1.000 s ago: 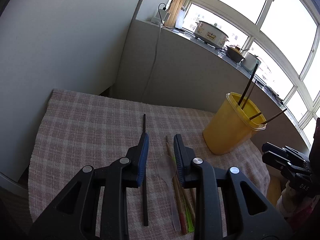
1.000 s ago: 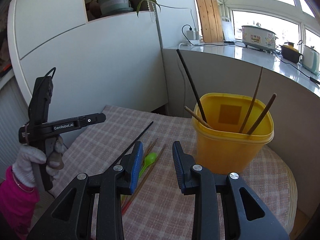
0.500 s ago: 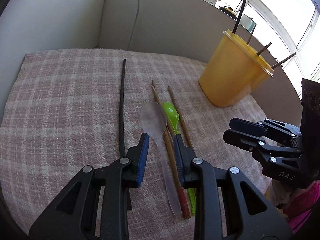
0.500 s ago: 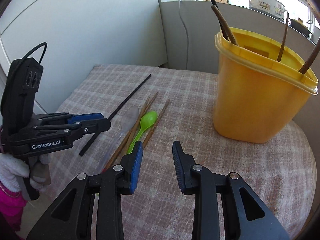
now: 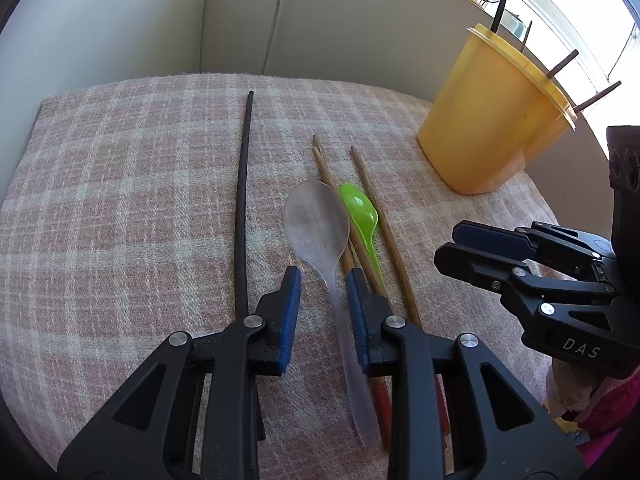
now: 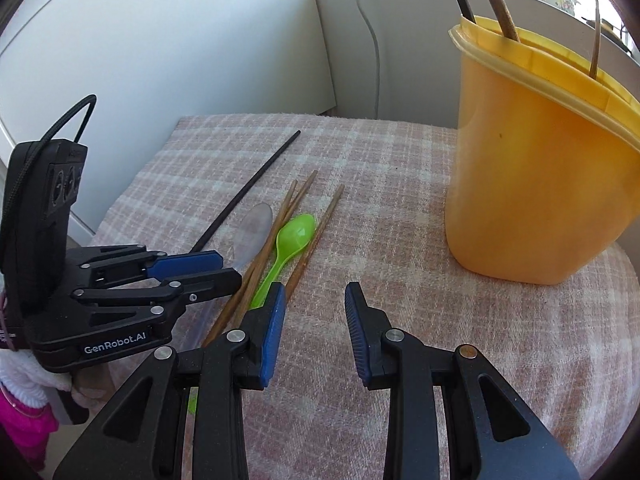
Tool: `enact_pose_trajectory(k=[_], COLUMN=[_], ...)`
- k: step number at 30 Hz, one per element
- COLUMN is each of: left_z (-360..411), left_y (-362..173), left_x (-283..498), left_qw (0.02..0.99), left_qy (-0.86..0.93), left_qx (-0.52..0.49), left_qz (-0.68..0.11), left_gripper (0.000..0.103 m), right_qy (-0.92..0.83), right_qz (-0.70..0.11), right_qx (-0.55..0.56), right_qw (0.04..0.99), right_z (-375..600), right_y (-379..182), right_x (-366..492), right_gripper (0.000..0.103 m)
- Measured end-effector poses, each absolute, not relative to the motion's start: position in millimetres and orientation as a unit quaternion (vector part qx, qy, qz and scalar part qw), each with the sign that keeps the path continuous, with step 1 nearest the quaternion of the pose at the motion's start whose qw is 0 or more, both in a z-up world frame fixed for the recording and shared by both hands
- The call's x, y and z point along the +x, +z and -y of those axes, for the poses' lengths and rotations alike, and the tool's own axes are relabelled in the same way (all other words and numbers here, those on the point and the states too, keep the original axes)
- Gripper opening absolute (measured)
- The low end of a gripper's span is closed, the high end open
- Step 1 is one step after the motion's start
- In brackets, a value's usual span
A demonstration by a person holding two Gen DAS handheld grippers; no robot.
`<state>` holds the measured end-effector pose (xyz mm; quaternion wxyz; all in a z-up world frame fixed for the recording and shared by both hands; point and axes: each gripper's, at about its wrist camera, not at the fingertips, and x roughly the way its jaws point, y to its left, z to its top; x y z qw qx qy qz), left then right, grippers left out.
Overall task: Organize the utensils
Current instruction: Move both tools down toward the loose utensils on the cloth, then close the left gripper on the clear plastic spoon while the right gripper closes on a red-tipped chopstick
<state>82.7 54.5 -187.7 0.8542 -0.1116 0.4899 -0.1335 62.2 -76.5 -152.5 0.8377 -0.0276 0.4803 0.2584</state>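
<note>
Lower centre of the left wrist frame: left gripper (image 5: 323, 280) unclenched, empty, straddling the clear spoon (image 5: 320, 232), handle running lengthwise toward the camera. At right, right gripper (image 5: 450, 246) also released, farther off. Upper right: yellow bin (image 5: 492, 120), some sticks inside.

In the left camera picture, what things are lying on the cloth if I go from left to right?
Black stick → clear spoon → green spoon → yellow tub.
</note>
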Motion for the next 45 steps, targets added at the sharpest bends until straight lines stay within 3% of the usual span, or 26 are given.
enact_pose_trajectory(k=[3, 11, 19, 24, 28, 32, 38, 45], left_z=[-52.1, -19.8, -20.1, -34.6, -40.7, -37.0, -54.4, -67.3], left_y=[-188.5, -187.5, -187.9, -191.0, -189.6, -189.5, -192.2, -193.2], left_x=[88.0, 97.2, 119.8, 139.4, 141.1, 143.7, 139.7, 119.2], left_qw=[0.854, 0.849, 0.817, 0.804, 0.805, 0.805, 0.809, 0.817], left_qy=[-0.132, -0.135, -0.162, -0.171, -0.173, -0.172, -0.175, -0.183], left_qx=[-0.097, -0.014, -0.011, -0.036, -0.025, -0.015, -0.066, -0.108], left_qz=[-0.495, -0.511, -0.553, -0.569, -0.567, -0.567, -0.558, -0.537], left_gripper=[0.019, 0.019, 0.018, 0.007, 0.006, 0.004, 0.003, 0.003], right_qy=[0.258, 0.256, 0.246, 0.244, 0.240, 0.234, 0.242, 0.252], right_qz=[-0.493, -0.504, -0.529, -0.535, -0.540, -0.542, -0.549, -0.543], right_qx=[-0.010, -0.005, 0.001, -0.006, -0.019, -0.039, -0.015, 0.009], right_qw=[0.831, 0.825, 0.812, 0.809, 0.806, 0.806, 0.799, 0.801], right_z=[77.0, 65.9, 56.3, 52.3, 44.3, 38.0, 48.9, 60.7], right_y=[-159.3, -165.6, -175.8, -175.5, -176.6, -178.0, -175.8, -169.1], right_x=[67.2, 75.3, 87.1, 90.3, 94.5, 100.5, 103.3, 93.1], right_gripper=[0.029, 0.029, 0.029, 0.029, 0.029, 0.011, 0.005, 0.005])
